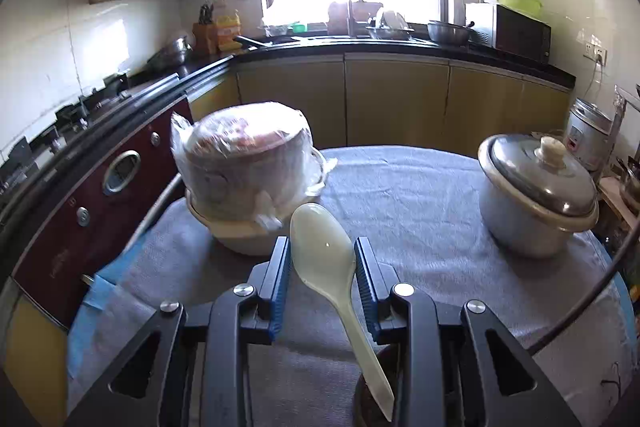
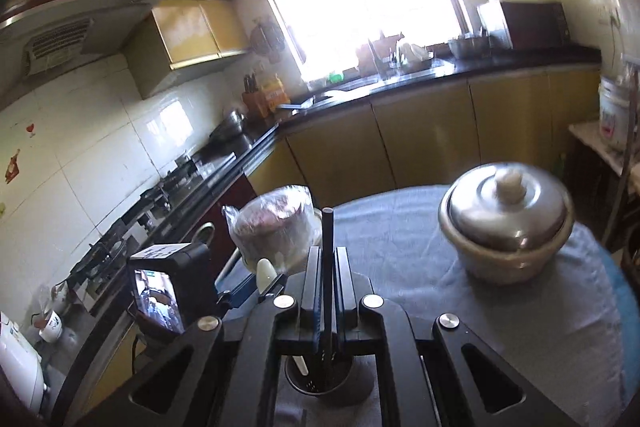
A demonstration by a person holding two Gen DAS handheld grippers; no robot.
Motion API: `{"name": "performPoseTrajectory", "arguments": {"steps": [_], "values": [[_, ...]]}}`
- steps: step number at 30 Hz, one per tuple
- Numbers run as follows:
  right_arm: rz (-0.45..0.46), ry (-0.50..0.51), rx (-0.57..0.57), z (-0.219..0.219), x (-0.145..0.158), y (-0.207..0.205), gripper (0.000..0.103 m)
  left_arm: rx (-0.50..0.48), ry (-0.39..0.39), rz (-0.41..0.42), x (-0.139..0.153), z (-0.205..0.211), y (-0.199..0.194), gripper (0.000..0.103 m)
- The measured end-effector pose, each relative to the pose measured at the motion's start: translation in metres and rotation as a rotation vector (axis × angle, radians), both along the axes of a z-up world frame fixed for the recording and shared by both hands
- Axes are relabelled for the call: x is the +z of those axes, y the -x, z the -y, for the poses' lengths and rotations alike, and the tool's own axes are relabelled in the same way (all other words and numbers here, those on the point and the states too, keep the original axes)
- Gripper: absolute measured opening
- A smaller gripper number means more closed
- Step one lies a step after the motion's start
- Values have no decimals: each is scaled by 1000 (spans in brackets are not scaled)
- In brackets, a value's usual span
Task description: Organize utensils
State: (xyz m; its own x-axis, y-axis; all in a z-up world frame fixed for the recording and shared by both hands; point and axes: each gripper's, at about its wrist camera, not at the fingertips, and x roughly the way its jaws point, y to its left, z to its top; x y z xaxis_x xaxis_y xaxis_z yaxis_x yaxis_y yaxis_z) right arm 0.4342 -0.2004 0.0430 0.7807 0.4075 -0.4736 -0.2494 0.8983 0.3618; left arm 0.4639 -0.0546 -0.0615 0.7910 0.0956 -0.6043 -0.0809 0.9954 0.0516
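Observation:
My left gripper (image 1: 322, 243) is shut on the bowl of a cream plastic spoon (image 1: 320, 227), its blue pads (image 1: 280, 279) pressing on both sides. The spoon's handle slants down to a dark round utensil holder (image 1: 370, 393), mostly hidden under the gripper. In the right wrist view my right gripper (image 2: 328, 251) is shut on a black chopstick (image 2: 328, 227) that stands upright, its lower end inside the holder (image 2: 352, 387). The pale handle tip (image 2: 301, 365) shows inside that cup. The spoon's bowl (image 2: 266, 271) peeks out at the left.
A round table under a grey cloth (image 1: 420, 195) carries a plastic-wrapped pot on a cream base (image 1: 244, 167) at the left and a lidded metal pot (image 1: 536, 195) at the right. A stove (image 1: 80, 115) and counter run along the left and back.

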Motion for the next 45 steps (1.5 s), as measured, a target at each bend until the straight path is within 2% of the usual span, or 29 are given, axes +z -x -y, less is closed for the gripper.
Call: {"name": "performPoseTrajectory", "arguments": {"steps": [4, 8, 9, 11, 14, 16, 18, 19, 22, 26, 29, 33, 37, 45], "values": [[-39, 17, 11, -3, -21, -10, 6, -21, -5, -15, -7, 4, -3, 34], [-71, 2, 32, -3, -37, -15, 6, -40, -44, -46, -16, 7, -2, 36], [-69, -5, 32, -3, -38, -15, 6, -43, -49, -54, -18, 7, -1, 39], [-91, -22, 40, -1, -42, -17, 9, -48, -43, -79, -17, 4, 0, 61], [-119, -66, 65, -1, -43, -18, 13, -39, -7, -75, -7, -8, 11, 66], [-140, -55, 74, -1, -41, -10, 29, -33, 1, -83, 1, -16, 24, 71], [-178, -7, 64, -4, -40, 4, 77, -31, -11, -127, 5, -25, 44, 75], [-194, 20, 59, -5, -40, 16, 81, -34, -22, -150, 6, -28, 55, 75], [-257, 103, 92, -12, -46, 52, 80, -27, -70, -217, -1, -35, 98, 75], [-378, 104, 138, -15, -71, 92, 80, -70, -44, -388, -26, -40, 153, 75], [-503, 115, 154, -15, -98, 117, 80, -74, -44, -470, -43, -39, 194, 75], [-574, 206, 131, -16, -118, 153, 80, -76, -11, -517, -53, -39, 244, 75], [-610, 214, 129, -11, -127, 181, 80, -67, -4, -535, -55, -41, 280, 75], [-687, 237, 140, -15, -137, 213, 80, -70, 17, -588, -47, -47, 299, 75]]}}
